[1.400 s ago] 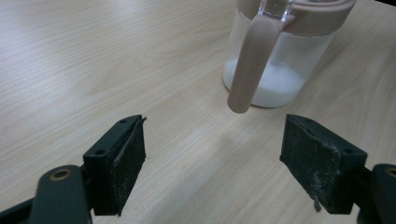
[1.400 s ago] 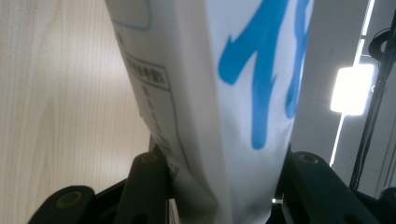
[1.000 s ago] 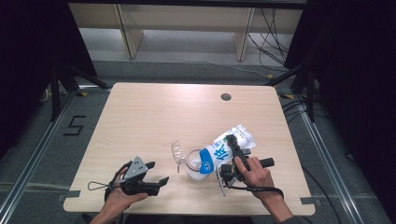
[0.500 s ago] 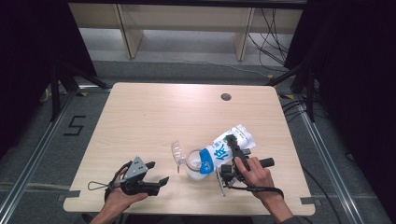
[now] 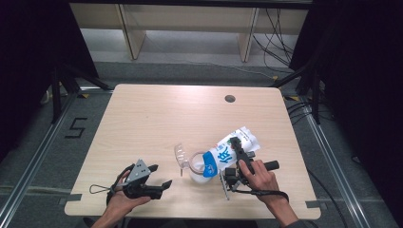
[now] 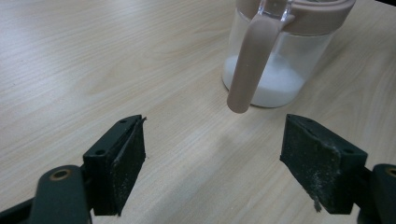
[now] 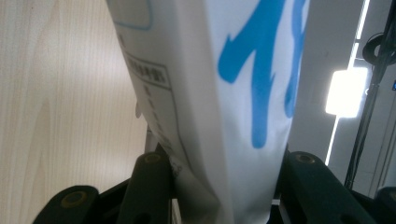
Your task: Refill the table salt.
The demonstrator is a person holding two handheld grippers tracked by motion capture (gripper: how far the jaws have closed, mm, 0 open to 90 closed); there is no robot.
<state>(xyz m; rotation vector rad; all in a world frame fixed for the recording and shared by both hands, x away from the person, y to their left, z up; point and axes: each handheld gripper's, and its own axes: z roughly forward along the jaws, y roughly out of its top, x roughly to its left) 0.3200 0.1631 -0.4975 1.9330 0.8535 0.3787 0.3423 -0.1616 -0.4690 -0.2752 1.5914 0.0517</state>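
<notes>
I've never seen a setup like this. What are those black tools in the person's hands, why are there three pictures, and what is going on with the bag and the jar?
A person sits at a wooden table and holds a hand-operated two-jaw gripper in each hand; there is no robot arm. One picture comes from a camera above the table. The other two come from small cameras riding on each gripper, looking along its black jaws.

The right gripper is clamped on a white bag with blue print, tipped with its mouth over a clear jar. Its own camera sees the bag squeezed between the jaws.

The left gripper rests open on the table, holding nothing. Its camera shows the jar ahead, with a brownish lid rim and handle and white powder in the bottom. The jar's flip lid looks open in the high view.
</notes>
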